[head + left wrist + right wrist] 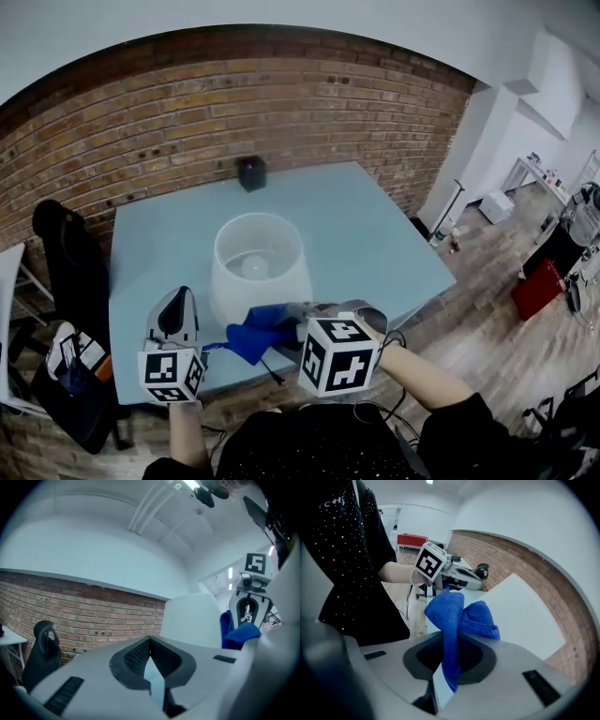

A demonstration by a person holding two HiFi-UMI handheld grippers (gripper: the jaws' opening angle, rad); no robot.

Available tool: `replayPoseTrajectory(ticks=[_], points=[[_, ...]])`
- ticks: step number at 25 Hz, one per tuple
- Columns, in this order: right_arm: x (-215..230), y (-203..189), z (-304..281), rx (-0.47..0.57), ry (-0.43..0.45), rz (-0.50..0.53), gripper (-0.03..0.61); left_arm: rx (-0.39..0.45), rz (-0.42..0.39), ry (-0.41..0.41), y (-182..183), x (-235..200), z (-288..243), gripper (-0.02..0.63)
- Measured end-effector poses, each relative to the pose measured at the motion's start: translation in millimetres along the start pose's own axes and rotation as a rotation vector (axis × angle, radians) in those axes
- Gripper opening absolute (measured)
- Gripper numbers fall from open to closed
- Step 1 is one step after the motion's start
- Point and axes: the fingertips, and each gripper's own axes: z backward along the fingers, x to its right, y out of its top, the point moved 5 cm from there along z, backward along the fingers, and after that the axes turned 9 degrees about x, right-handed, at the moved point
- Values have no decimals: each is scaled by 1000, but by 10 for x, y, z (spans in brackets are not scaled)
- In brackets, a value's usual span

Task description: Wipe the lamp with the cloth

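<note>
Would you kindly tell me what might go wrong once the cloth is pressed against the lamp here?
1. The lamp stands free on the table. The left tool is shut and empty beside it, so a firm wipe may shove or tip the lamp.
2. The right tool pinches only a narrow fold of the cloth, with most of it bunched loose ahead, so rubbing might drag it out of the jaws.

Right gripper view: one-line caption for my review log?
Right gripper shut on the blue cloth beside the white lampshade.
</note>
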Motion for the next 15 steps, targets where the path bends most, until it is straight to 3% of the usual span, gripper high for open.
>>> replayPoseTrajectory(ticks=[5, 8, 11, 15], points=[[-289, -525, -256, -63, 150, -136, 61, -30, 18, -3, -111, 61, 41, 8], [-346, -746, -181, -94, 170, -169, 61, -45, 20, -5, -155, 71, 52, 9], [-174, -700, 249, -56, 110, -167, 61, -54, 13, -3, -162, 29, 52, 8], [297, -333, 1115, 87, -96, -96, 61, -53, 2, 11, -143, -77, 54, 9]])
